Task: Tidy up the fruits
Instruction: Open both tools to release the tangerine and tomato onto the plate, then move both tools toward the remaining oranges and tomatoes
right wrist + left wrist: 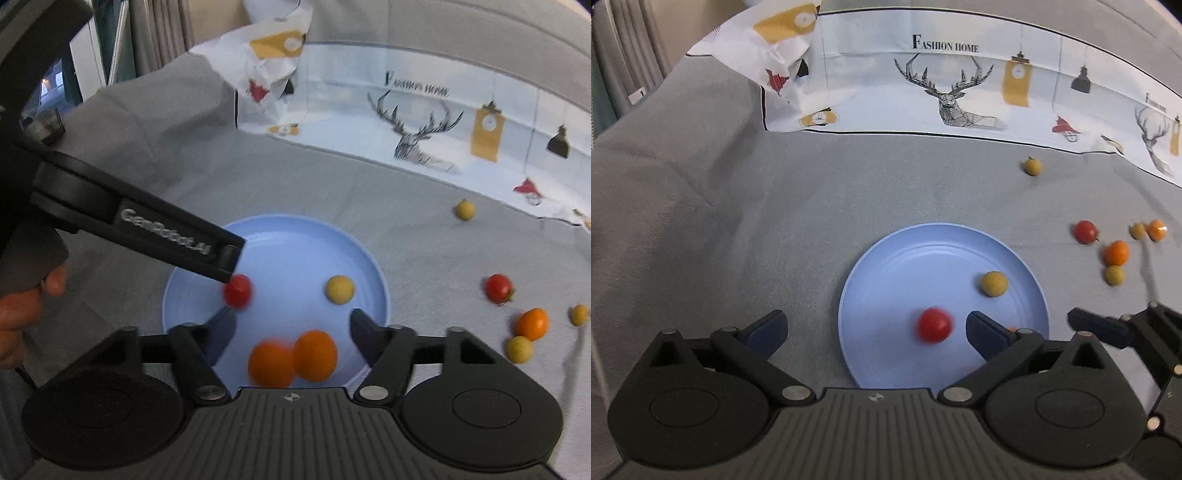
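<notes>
I see a blue plate (373, 266) on the grey cloth (775, 221) that covers the tabletop, near the front edge. The fruits go on this plate.

Four fruits are on the plate. A red tomato (238, 290) sits on its left part, and it looks blurry. A small yellow-green fruit (340, 290) sits on its right part, not far from the rim. Two orange fruits (293, 358) touch each other at the near rim.

My left tongs (877, 328) are spread wide and hold nothing. The red tomato lies on the plate between the two fingers, and no finger touches it. My right tongs (291, 330) are spread too and grip nothing. The two orange fruits lie between their fingers, free on the plate.

More fruits wait on the cloth, off to the right of the plate. There is another red tomato (498, 289), one orange fruit (532, 324) touching a yellow-green one (519, 349), and two more small ones closer to the right edge. One yellow-green fruit (464, 209) sits alone farther back, near the white cloth with a deer picture (955, 96) along the back edge.
</notes>
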Motion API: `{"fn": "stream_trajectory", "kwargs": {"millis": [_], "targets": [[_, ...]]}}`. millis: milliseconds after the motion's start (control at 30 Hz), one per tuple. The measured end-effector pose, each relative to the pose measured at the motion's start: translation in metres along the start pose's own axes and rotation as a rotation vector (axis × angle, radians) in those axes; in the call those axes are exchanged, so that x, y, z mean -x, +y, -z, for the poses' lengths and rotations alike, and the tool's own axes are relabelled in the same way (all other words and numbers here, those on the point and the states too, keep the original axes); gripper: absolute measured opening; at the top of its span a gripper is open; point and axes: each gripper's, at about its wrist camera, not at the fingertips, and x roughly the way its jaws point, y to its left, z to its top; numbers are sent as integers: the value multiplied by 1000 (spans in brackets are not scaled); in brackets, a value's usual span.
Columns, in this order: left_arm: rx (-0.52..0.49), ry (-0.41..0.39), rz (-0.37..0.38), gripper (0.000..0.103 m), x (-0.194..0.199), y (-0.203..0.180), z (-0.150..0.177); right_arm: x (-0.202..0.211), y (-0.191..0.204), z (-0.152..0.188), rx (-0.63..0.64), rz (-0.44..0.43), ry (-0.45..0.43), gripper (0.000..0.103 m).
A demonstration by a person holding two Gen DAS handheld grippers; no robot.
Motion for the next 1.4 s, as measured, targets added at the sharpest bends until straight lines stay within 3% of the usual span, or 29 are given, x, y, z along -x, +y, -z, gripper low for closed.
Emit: {"fn": "stream_trajectory", "kwargs": {"millis": [333, 533, 800, 1400], "targets": [[45, -25, -9, 103, 82, 7, 45, 82, 7, 25, -92, 34, 18, 89], [65, -54, -23, 103, 126, 7, 78, 137, 29, 42, -86, 45, -55, 95], [38, -174, -47, 103, 183, -4, 104, 188, 47, 56, -21, 62, -172, 97], [28, -286, -56, 103, 240, -18, 131, 250, 59, 82, -3, 90, -324, 98]]}}
